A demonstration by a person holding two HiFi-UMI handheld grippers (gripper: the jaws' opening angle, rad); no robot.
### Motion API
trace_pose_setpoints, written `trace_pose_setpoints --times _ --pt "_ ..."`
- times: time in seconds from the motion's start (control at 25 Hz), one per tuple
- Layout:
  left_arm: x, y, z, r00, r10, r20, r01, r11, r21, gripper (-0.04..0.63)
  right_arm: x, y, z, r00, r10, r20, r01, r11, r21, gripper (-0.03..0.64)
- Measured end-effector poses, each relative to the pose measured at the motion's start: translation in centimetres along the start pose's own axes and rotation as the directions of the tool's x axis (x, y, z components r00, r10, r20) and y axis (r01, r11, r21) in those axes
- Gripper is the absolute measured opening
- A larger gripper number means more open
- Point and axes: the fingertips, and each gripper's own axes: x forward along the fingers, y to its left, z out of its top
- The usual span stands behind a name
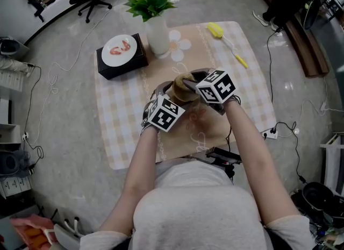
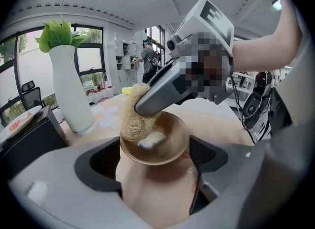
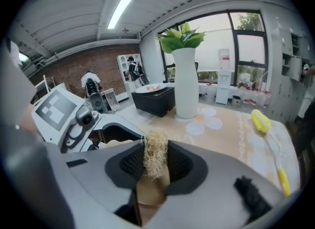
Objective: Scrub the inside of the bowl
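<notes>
The bowl (image 2: 170,149) sits between the left gripper's (image 2: 153,158) jaws at the desk's (image 1: 252,90) near middle. The scrubber (image 2: 132,120), pinched in the right gripper (image 3: 155,168), rests inside the bowl against its wall. Behind the bowl stands the vase (image 1: 158,35); left of it the box (image 1: 119,65), with a plate (image 1: 119,49) on top. A brush (image 1: 229,43) lies at the far right

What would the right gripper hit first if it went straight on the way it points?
Probably the inside of the bowl: the right gripper, shut on the scrubber, points down into it.
</notes>
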Motion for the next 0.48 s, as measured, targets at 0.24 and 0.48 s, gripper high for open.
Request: trace_pose_setpoints --times 0.24,0.48 --pt "0.0 0.0 -0.1 1.0 0.0 -0.001 0.0 1.0 0.0 0.448 -0.1 -1.8 -1.0 0.996 -0.043 -0.077 0.045 0.999 0.014 0.103" --pt "0.0 0.0 -0.1 1.0 0.0 -0.001 0.0 1.0 -0.001 0.448 -0.5 -2.9 -2.4 0.979 -0.062 -0.193 0.066 0.998 0.014 0.103"
